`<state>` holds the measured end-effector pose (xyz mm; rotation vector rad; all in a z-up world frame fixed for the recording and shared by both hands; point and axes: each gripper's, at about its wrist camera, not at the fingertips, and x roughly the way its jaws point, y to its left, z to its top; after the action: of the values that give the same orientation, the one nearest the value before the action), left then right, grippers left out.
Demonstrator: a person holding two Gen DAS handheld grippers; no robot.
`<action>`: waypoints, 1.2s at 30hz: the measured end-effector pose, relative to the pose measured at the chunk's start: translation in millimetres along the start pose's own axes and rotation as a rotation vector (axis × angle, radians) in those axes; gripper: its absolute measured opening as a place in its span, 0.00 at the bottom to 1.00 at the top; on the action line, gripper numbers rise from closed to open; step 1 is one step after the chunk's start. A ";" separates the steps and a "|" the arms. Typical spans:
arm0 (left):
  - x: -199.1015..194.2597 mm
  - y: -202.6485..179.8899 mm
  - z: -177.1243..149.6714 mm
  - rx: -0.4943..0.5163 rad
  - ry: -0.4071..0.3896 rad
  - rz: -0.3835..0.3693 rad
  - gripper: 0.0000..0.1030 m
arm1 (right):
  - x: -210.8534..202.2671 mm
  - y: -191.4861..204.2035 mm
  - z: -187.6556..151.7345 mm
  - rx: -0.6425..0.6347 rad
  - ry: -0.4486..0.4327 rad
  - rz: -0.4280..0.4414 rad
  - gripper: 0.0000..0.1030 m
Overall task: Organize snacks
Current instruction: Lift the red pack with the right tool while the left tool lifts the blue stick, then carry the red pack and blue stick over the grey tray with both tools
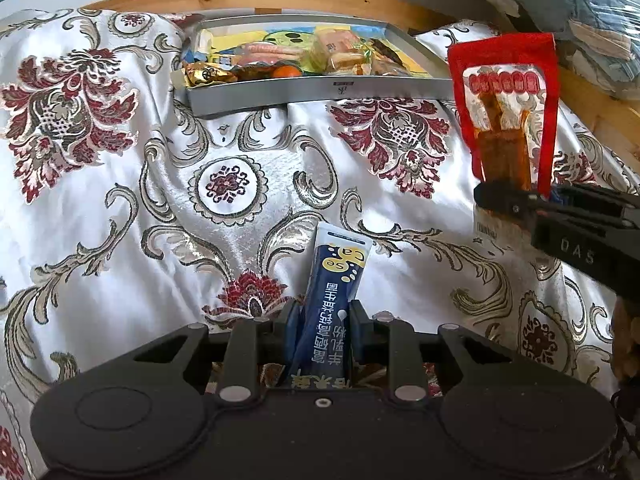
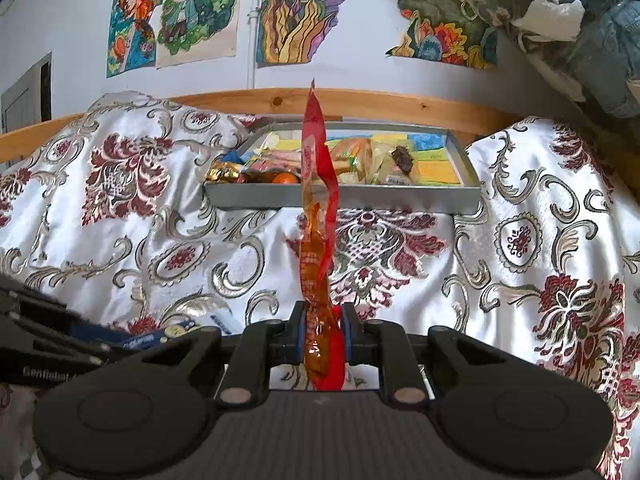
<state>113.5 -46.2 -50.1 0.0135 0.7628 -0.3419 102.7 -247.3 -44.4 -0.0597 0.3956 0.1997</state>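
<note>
Now the left gripper is squeezed tight on a long dark blue stick packet with white writing, and the right gripper is pinched tight on the bottom of a tall, floppy red and clear snack packet, both held up over the shiny white bedspread with red flowers. The flat grey tray full of snacks sits far ahead by the wooden bed rail. The red packet bends a lot, so I think it could slip out or catch on the tray's edge and fall on the bed
</note>
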 end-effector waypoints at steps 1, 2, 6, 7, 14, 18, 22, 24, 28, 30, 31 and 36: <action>-0.7 -0.9 -1.3 -0.004 0.001 0.003 0.27 | 0.1 -1.5 1.1 0.010 -0.006 0.005 0.19; -1.3 -1.8 -2.6 -0.009 0.003 0.007 0.26 | 0.3 -2.5 1.4 0.018 -0.009 0.009 0.19; -3.8 -3.1 -5.3 -0.022 0.000 0.018 0.26 | 1.2 -7.6 -0.4 0.051 -0.013 0.021 0.19; -4.8 -3.2 -5.5 -0.026 -0.005 0.019 0.26 | 2.0 -8.5 -0.7 0.056 -0.013 0.021 0.19; -14.9 -5.7 -5.2 -0.043 -0.078 0.075 0.25 | 3.5 -8.8 -2.2 0.069 -0.020 0.038 0.19; -22.3 -5.0 -3.7 -0.074 -0.124 0.085 0.25 | 2.2 -8.4 -1.7 0.078 -0.025 0.045 0.17; -29.0 -4.9 -0.7 -0.086 -0.177 0.094 0.25 | 0.6 -5.5 0.4 0.069 -0.032 0.050 0.16; -31.0 -4.2 0.8 -0.093 -0.198 0.097 0.25 | 0.6 -3.4 0.5 0.061 -0.027 0.052 0.16; -35.1 -2.1 4.7 -0.110 -0.231 0.098 0.25 | -2.0 -1.3 3.6 0.058 -0.037 0.057 0.16; -35.8 -1.3 8.9 -0.111 -0.239 0.093 0.25 | -3.4 -0.8 7.0 0.056 -0.046 0.060 0.16; -35.5 -0.9 11.2 -0.121 -0.240 0.096 0.25 | -3.2 -0.2 9.6 0.056 -0.048 0.063 0.16; -30.4 -0.7 24.8 -0.159 -0.245 0.087 0.25 | 1.3 5.7 25.5 0.037 -0.055 0.086 0.16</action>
<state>109.6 -41.1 -11.4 -0.1428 0.5427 -0.1947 112.4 -239.0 -21.5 -0.0010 0.3468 0.2785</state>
